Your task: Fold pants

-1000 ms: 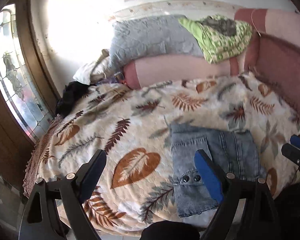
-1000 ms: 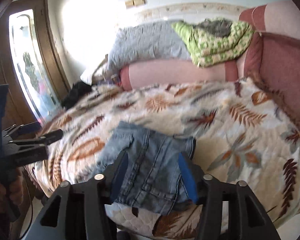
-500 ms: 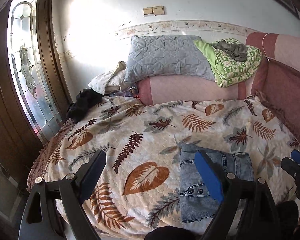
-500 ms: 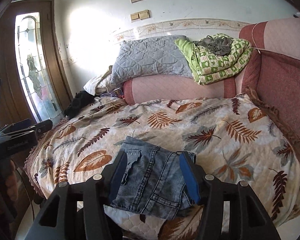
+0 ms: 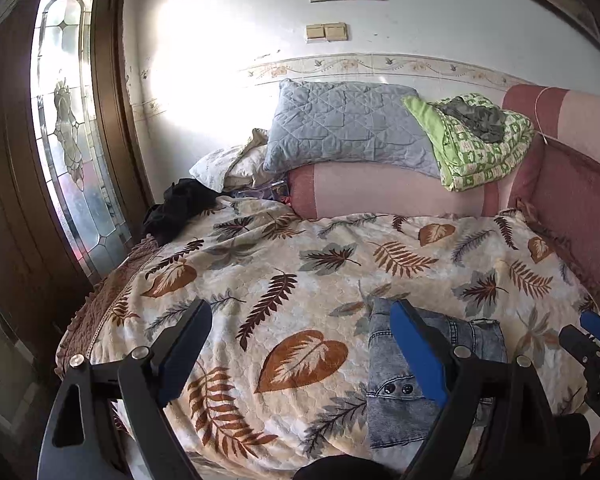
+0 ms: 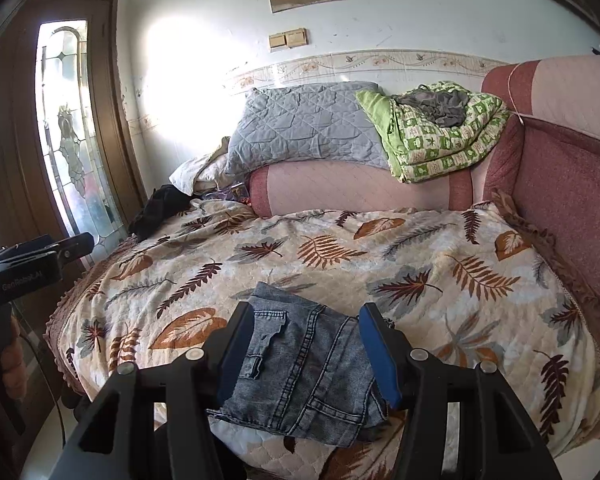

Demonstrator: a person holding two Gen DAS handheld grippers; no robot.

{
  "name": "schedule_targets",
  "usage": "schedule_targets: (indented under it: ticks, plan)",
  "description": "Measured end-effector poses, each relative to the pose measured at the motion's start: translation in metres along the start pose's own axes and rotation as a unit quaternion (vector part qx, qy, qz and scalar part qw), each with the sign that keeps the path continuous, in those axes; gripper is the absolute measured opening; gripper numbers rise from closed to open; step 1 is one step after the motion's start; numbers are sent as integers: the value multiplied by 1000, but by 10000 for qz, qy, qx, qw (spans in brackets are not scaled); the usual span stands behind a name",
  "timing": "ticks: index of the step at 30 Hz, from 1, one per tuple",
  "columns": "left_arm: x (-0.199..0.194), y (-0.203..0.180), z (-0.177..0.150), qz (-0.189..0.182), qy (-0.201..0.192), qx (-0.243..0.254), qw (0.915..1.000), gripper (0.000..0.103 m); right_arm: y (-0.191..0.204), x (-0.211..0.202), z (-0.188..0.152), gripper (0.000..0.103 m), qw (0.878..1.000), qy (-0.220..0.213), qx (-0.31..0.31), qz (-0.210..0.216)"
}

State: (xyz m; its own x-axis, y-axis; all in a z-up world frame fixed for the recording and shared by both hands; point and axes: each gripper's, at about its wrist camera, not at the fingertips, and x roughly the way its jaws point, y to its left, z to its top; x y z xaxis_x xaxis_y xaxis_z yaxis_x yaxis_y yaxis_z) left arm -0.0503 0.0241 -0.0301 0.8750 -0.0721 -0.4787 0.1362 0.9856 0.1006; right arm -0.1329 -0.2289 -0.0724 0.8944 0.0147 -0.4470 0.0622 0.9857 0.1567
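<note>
Leaf-patterned bedspread (image 6: pixel 440 248) fills both views, with the folded jeans (image 6: pixel 300 368) lying at its near edge. Since a second ago both tools have lifted and drawn back: the left gripper (image 5: pixel 300 344) gapes wide, the right gripper (image 6: pixel 306 344) half open, neither holding cloth. Farther off sit the grey pillow (image 5: pixel 348 124) and green blanket (image 5: pixel 480 148). Folding looks finished.

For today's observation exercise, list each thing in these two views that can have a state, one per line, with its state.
Denim pants: folded into a compact bundle, lying on the bedspread, held by nothing.
Left claw: open wide, empty, above the bedspread.
Right claw: open, empty, clear of the pants.
Leaf-print bedspread: spread over the bed, mildly rumpled.
Grey pillow: propped on the pink bolster.
Green blanket: folded, with a grey garment on top.
</note>
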Motion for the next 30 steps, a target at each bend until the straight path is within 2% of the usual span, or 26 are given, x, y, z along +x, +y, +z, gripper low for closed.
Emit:
schedule_targets:
  ticks: [9, 17, 30]
  plan:
    - [9, 7, -8, 80, 125, -93, 9998, 91, 7, 6, -8, 59, 9999, 97, 0, 67]
    - [15, 4, -15, 186, 224, 56, 9996, 91, 10, 12, -18, 59, 9996, 254, -8, 112]
    - [20, 2, -20, 133, 332, 122, 9993, 91, 11, 17, -23, 60, 9992, 362, 15, 157]
